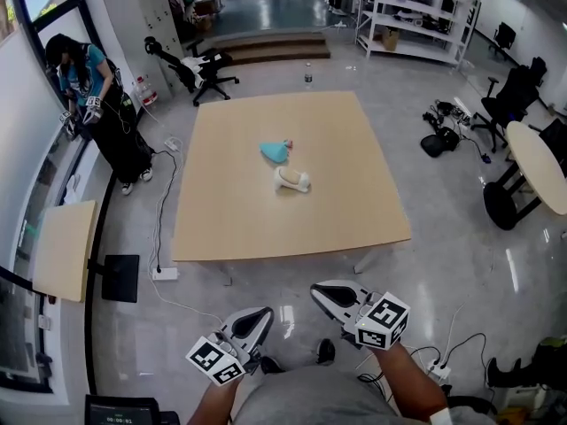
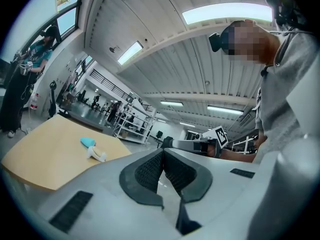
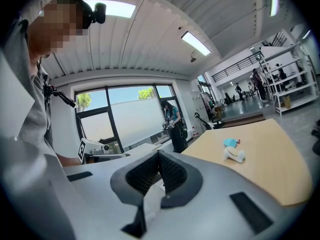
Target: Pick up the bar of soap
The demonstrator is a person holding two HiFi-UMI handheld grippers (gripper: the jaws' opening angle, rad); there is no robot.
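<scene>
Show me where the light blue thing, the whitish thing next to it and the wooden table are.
light blue thing (image 1: 275,151): head view, middle of its body.
whitish thing (image 1: 291,180): head view, its centre.
wooden table (image 1: 230,220): head view, bare top near its front edge.

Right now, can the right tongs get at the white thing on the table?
Probably not yet: the right tongs are shut and short of the table; the white thing lies mid-table, nothing blocking.
</scene>
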